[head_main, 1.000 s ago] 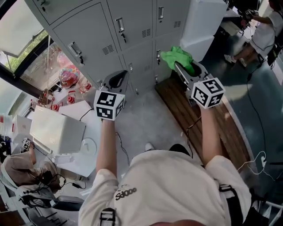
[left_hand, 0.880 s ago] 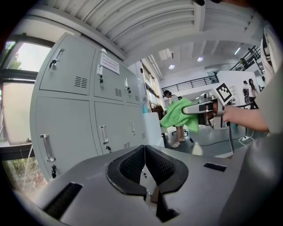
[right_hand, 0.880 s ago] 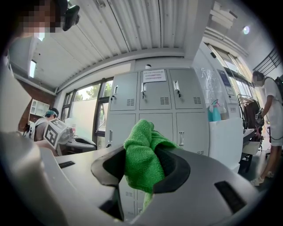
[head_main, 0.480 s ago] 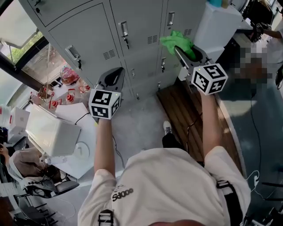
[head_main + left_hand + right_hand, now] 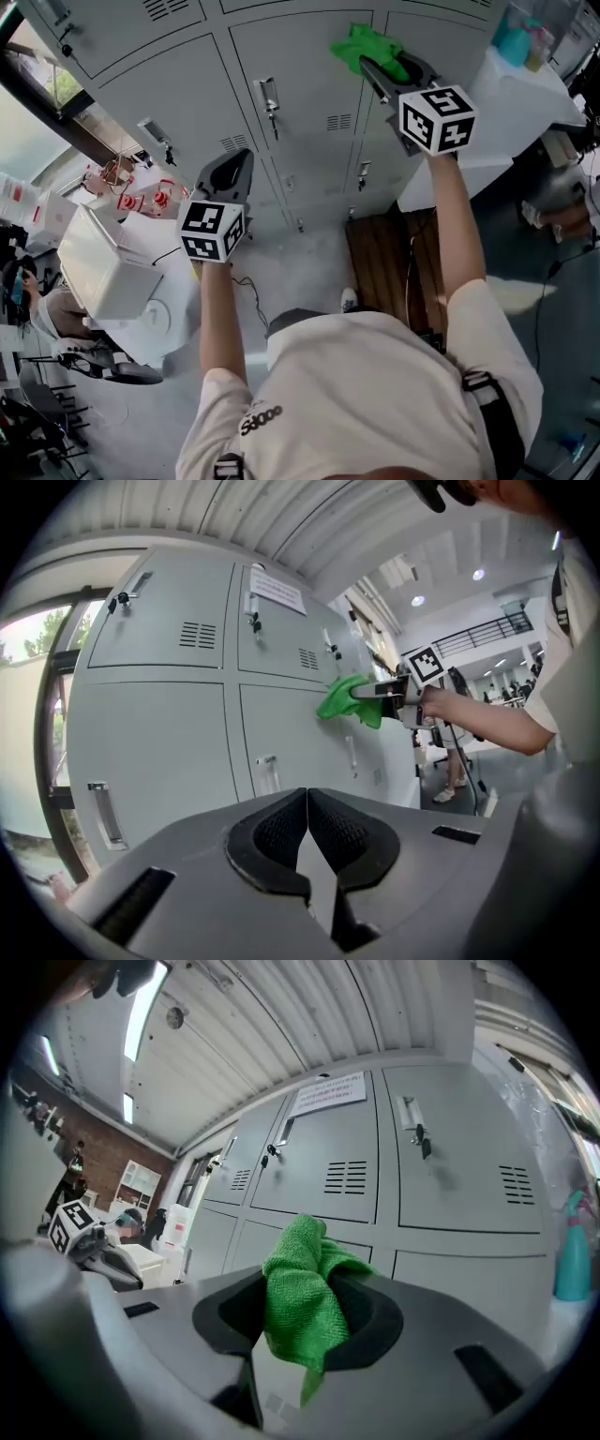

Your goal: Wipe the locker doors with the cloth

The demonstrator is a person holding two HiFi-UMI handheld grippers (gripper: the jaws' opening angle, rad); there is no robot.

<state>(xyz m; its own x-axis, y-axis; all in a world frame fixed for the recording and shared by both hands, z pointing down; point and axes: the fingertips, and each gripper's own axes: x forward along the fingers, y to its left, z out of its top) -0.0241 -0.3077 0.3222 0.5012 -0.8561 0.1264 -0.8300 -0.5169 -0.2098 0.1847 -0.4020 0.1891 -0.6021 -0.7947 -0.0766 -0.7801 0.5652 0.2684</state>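
Cloth [image 5: 298, 1293], green microfibre, is pinched in the right gripper [image 5: 305, 1321] at 1 o'clock in the head view. The left gripper [image 5: 307, 832], at 10 o'clock, is closed on nothing. Beyond stand the locker doors [image 5: 347, 1162]. The wipe likely goes best with the cloth pressed flat and swept evenly, clear of each latch [image 5: 413, 1133].

The grey concrete floor [image 5: 309, 267] carries the bank of grey lockers [image 5: 300, 112], which stands directly on it. At the lockers' foot, towards their right end, a dark wooden platform [image 5: 384, 267] lies flat on the floor. A thin black cable [image 5: 251, 300] trails over the concrete in front of the lockers. Left of the lockers, a white table [image 5: 178, 342] bears a white box [image 5: 98, 267]. Right of the lockers, a white cabinet [image 5: 497, 141] has a teal spray bottle [image 5: 514, 36] on top.
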